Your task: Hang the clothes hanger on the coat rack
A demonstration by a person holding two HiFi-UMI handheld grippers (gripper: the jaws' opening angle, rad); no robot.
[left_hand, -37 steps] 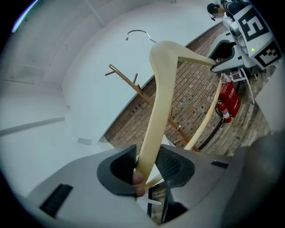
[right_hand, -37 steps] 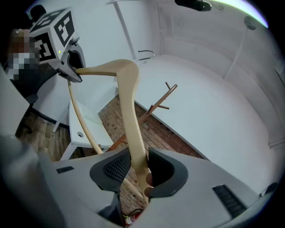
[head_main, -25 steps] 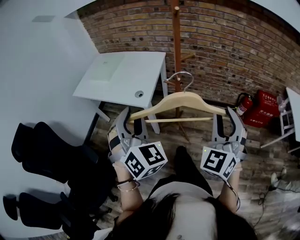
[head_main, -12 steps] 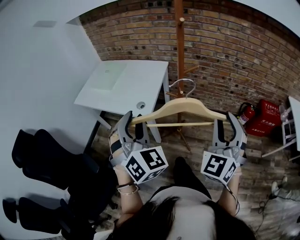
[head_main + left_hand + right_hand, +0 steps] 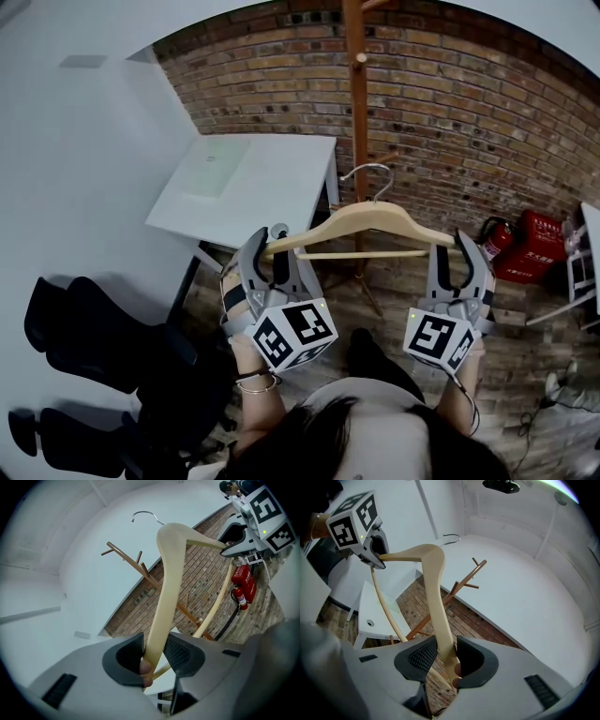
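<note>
Nearby: white desk (image 5: 253, 178) beside wooden coat rack (image 5: 354, 94), black chairs (image 5: 103, 328), red fire extinguisher (image 5: 494, 234). Clothes hanger (image 5: 375, 214): pale wood, metal hook, held level before the rack, left gripper (image 5: 270, 251) and right gripper (image 5: 451, 249) clamping its ends.

Office, by the look of it. In front of me is a white rectangular desk (image 5: 272, 187) with a round cable hole (image 5: 370, 622) near its front edge, set against a red brick wall (image 5: 469, 112). Black padded office chairs (image 5: 103, 347) at my left. Wood-plank floor (image 5: 525, 347). Tall brown wooden coat rack (image 5: 354, 112) just beside the desk's right edge. Red fire extinguisher (image 5: 494, 239) at the wall's foot.
</note>
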